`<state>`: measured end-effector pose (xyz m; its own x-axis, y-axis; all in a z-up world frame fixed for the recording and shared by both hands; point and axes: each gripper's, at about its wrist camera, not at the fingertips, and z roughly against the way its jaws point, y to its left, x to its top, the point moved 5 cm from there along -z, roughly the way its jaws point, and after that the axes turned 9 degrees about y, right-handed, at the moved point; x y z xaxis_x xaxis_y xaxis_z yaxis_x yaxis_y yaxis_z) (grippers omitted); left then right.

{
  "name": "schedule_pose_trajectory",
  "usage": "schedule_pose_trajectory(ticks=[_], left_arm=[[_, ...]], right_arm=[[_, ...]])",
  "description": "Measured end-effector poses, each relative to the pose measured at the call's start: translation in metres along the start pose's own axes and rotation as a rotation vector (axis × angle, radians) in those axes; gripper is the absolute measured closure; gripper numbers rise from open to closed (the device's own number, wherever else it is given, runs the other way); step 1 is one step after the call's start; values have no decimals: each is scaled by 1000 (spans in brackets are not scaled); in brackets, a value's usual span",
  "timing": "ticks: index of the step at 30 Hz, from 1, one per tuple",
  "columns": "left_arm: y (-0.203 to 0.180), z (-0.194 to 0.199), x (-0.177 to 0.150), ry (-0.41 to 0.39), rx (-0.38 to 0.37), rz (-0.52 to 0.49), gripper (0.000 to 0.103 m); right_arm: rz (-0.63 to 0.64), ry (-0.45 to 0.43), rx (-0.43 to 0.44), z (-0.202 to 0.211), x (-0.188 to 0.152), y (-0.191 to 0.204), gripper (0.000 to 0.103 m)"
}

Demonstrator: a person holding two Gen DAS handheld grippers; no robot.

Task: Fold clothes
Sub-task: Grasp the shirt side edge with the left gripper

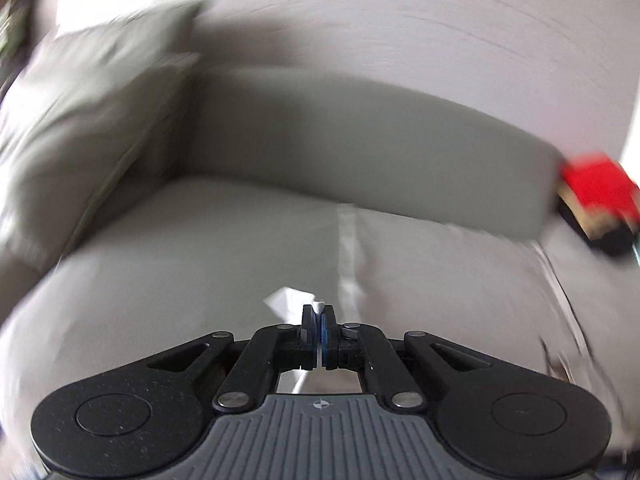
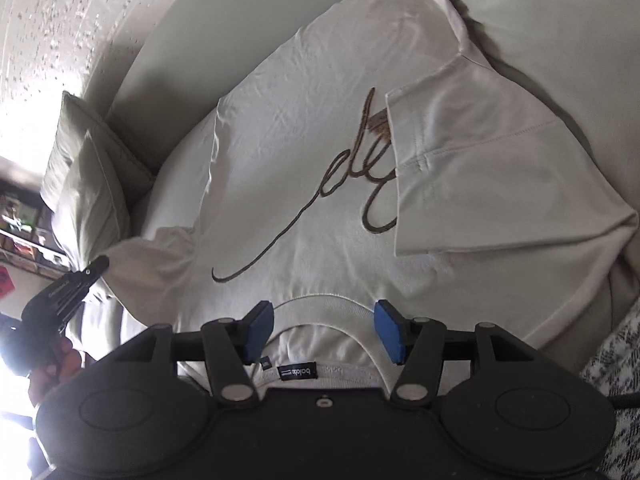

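Right gripper (image 2: 324,330): jaws standing apart, blue pads (image 2: 262,330) bare, nothing pinched. It hovers just over the collar (image 2: 320,306) of the T-shirt (image 2: 304,184), one pad to each side of the neckline; contact with the cloth not clear. Black neck label (image 2: 296,372) sits just below, between the gripper's arms.

The T-shirt lies spread, front up, on a pale grey sofa seat (image 2: 540,12), collar nearest the right gripper, hem farthest. Brown script lettering (image 2: 360,184) runs across the chest. The sleeve (image 2: 492,176) to the right in this view is folded inward over the chest and covers the end of the lettering. The other sleeve (image 2: 152,264) trails out toward the lower left.

Left gripper (image 1: 319,312): clenched tight on a bit of white fabric (image 1: 288,300), which pokes out past the fingertips; a strip of it also shows below the jaws. Which part of the garment this is, I cannot tell. The left wrist view is heavily smeared.

From the right wrist view, the left gripper's black tip (image 2: 80,276) shows at the lower left, beside the trailing sleeve, with a person's fingers (image 2: 60,360) under it.

Beyond: sofa backrest (image 1: 360,136), two grey cushions (image 2: 84,184) propped in the corner, a textured white wall (image 1: 400,12) behind. A red object (image 1: 596,188) sits at the sofa's far right; too blurred to name.
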<state>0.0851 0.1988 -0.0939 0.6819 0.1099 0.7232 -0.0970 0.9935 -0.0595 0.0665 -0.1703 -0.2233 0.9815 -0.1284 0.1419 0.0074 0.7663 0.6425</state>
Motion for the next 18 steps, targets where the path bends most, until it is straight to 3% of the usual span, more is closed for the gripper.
schedule_pose_trajectory(ticks=[3,6,8,9,12,13,18], left_arm=[[-60,6,-20,32,-25,-195,103],[-101,-5,-50,134,-33,-344,102],[-109,-22,-71,232,-8,-395,90],[-109,-28,-78,271,5,-400,89],[-89,-19,-85,304,-13,-312,81],[-77,-10,-83,288,-25,-265,75],[-12,20,-67,202,-18,38,64]], right_arm=[[-5,5,15,0,1,-2,49],[-16,10,35,0,2,-5,49],[-26,15,51,0,2,-8,48],[-27,17,55,0,3,-8,48],[-13,16,50,3,5,-9,44],[-12,11,44,5,5,-10,40],[-16,-6,52,10,4,-16,40]])
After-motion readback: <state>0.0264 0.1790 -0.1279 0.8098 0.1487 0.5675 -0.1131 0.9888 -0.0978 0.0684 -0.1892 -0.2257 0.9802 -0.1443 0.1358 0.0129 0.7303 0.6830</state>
